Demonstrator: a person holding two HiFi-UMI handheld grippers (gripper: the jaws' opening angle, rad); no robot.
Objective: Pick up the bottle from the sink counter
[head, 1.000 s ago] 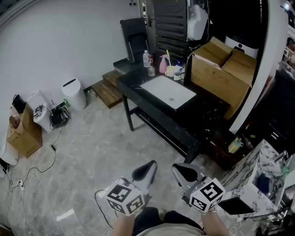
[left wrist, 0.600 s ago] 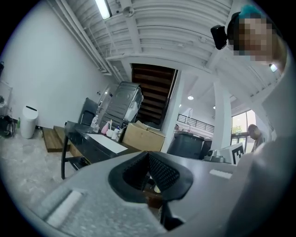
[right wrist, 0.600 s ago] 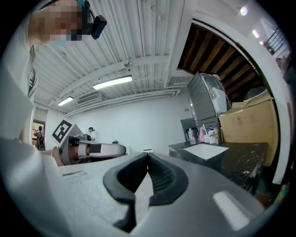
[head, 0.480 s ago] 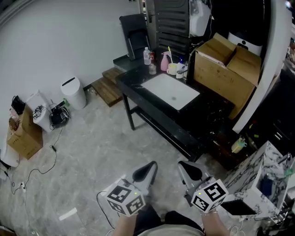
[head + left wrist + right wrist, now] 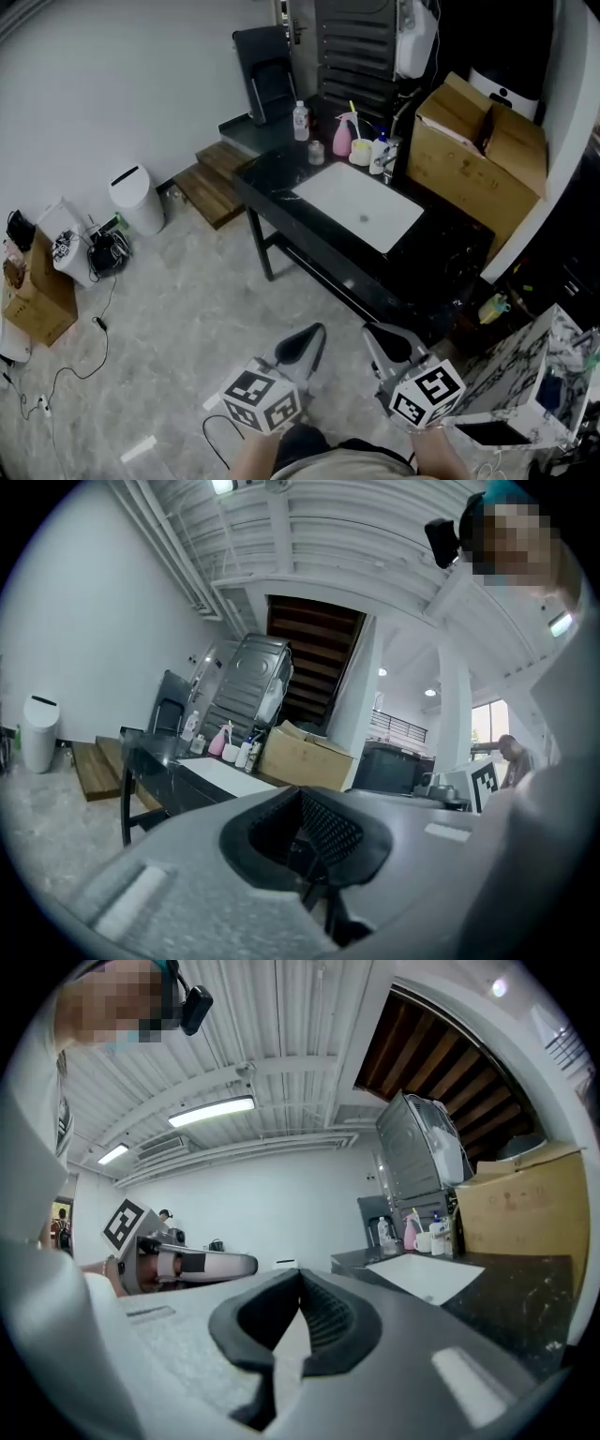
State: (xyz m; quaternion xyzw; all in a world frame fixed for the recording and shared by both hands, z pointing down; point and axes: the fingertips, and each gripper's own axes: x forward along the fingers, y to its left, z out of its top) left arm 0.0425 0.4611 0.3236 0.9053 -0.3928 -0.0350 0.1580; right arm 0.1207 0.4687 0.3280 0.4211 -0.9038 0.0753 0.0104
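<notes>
The left gripper (image 5: 302, 345) and the right gripper (image 5: 386, 343) hang side by side, low and close to the person, each with its jaws pressed together on nothing. The bottle (image 5: 300, 120) stands upright well ahead of both, at the far back corner of the sink counter (image 5: 281, 183). It is beyond the white sink (image 5: 361, 208) and near a pink spray bottle (image 5: 343, 137).

Black sink counter (image 5: 274, 174) on metal legs; white basin (image 5: 361, 208) set in its top. Along the back edge, 1 loose row: clear bottle (image 5: 300, 120), small jar (image 5: 316, 151), pink spray bottle (image 5: 343, 137), cup (image 5: 361, 153), white bottle (image 5: 378, 155).
</notes>
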